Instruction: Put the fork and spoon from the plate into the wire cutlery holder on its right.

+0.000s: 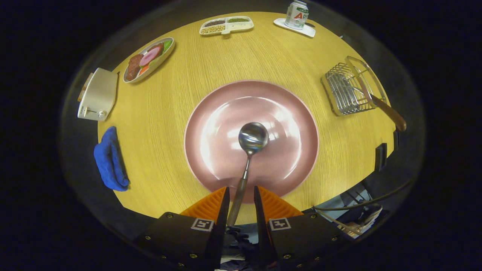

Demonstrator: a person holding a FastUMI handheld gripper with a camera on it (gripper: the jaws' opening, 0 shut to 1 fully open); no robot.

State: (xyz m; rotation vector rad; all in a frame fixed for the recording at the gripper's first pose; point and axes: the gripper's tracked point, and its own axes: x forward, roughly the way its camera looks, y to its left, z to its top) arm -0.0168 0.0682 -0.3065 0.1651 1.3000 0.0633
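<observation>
Fingers flank the spoon handle over plate.

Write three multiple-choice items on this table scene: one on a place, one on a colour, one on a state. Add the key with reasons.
1. Where does the spoon's handle lie?
A. between the tool's fingers
B. in the wire holder
C. on the blue cloth

2. What colour is the plate?
A. green
B. pink
C. black

3. What does the wire holder contain?
A. nothing
B. a can
C. a utensil with a wooden handle

Key: 1 A, the handle runs down between both fingers, with gaps at its sides; 2 B, its glossy surface is pink; 3 C, a handle sticks out of it.
</observation>
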